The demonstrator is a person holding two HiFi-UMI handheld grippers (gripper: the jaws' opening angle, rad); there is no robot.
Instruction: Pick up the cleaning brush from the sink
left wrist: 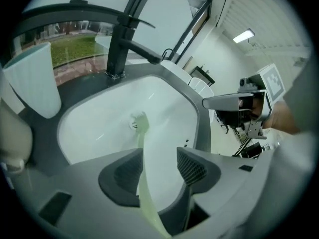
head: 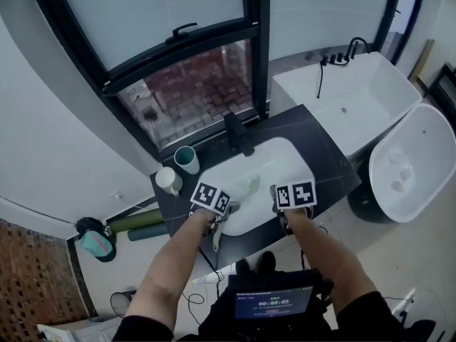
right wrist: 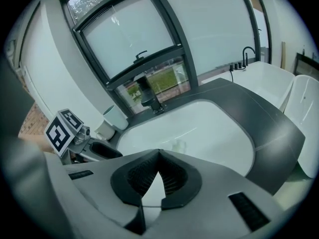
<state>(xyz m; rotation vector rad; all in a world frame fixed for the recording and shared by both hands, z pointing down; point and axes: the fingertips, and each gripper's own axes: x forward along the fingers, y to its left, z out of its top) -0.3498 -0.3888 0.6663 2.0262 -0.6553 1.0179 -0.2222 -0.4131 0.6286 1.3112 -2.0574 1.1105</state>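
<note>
L gripper jaws wide, brush handle btwn them, nearer 9 o'clock jaw, head at 12 in sink. Centre handle, then squeeze. R gripper jaws together, empty.

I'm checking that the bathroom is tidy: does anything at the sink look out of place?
Yes. A pale green brush lies in the sink, with its head by the drain and its handle toward the front rim. The cup on the counter stands upright.
</note>
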